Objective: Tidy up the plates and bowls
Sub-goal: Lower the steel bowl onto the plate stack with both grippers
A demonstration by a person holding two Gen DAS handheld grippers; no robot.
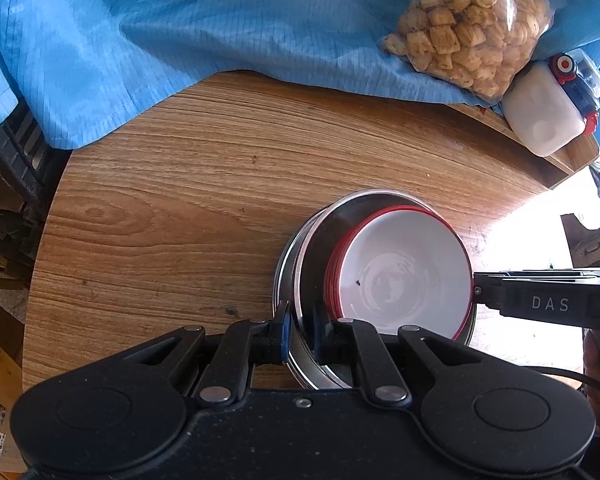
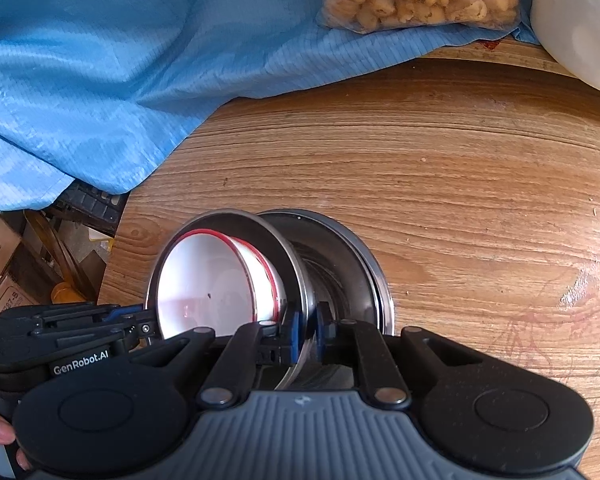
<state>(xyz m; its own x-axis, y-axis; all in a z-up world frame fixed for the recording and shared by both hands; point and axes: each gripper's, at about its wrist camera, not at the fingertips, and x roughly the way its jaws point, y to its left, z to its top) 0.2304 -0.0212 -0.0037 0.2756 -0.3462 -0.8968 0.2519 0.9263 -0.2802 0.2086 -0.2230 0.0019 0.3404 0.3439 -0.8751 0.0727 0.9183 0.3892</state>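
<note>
- Left hand-held gripper: pinched tight on the rim of the steel bowl.
- Right hand-held gripper: clamped narrow on the same steel rim, opposite side.
- White red-rimmed bowl: nested inside the steel bowl.
- Stack over the wooden surface; contact with it unclear.
- Blue cloth, bag of snacks behind.

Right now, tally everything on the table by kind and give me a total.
Steel bowls: 2
White red-rimmed bowls: at least 2, nested too tightly to count exactly
Snack bag: 1
White jug: 1
Blue cloth: 1
Total: at least 7
</note>
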